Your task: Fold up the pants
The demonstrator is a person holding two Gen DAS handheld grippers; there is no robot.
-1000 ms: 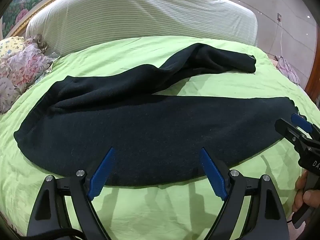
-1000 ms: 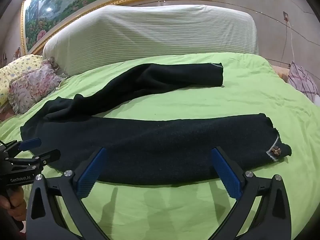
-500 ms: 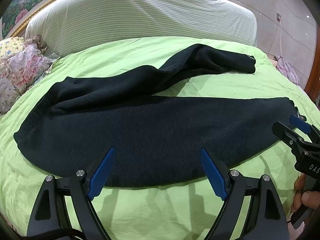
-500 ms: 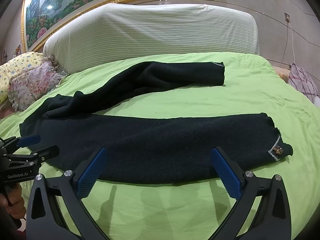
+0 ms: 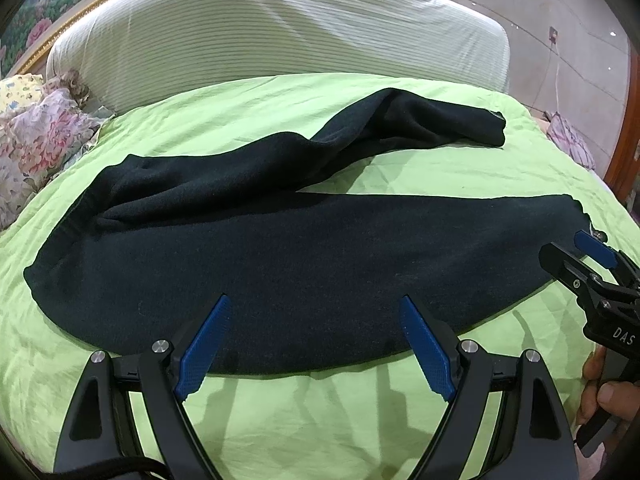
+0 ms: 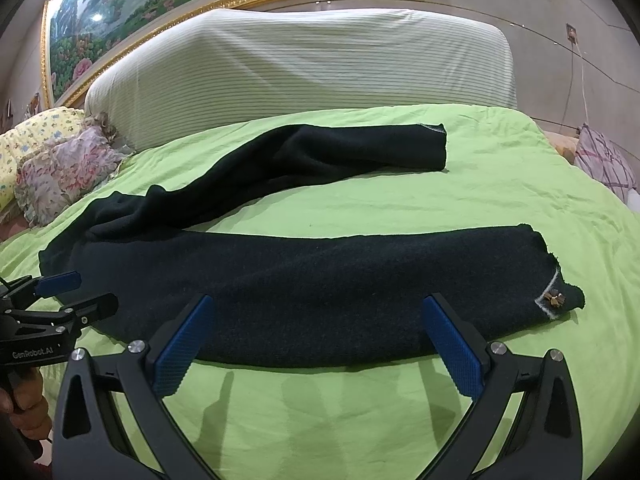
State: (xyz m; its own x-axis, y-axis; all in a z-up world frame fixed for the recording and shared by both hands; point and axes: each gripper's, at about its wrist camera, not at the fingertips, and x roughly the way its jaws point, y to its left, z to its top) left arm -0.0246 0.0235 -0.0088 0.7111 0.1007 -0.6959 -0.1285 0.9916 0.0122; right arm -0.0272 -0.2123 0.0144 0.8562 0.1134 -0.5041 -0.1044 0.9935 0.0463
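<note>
A pair of black pants lies spread across the bed, on its light green sheet. The waist end sits toward the left edge of the bed, and the two legs run out toward the right edge. The near leg lies flat and fairly straight along the near edge; the far leg angles away toward the head of the bed, rumpled where it leaves the seat, so a wedge of bare sheet shows between the two. A small brownish ornament with a pale stitched line marks the cuff of the near leg.

The left tool hovers at the near edge of the bed, its blue-padded jaws spread wide with nothing between them, tips just over the near hem of the pants toward the waist half. The right tool hangs likewise released and empty, jaws apart over the near leg's cuff half. Each shows at the side of the other's view, gripped by a bare hand.

Around the pants: a tall headboard under a striped cream cover stands behind the bed, a gold-framed landscape painting above it. Floral pillows are heaped at the far left corner, and a plaid cloth lies off the right edge. Nothing rests on the pants themselves.
</note>
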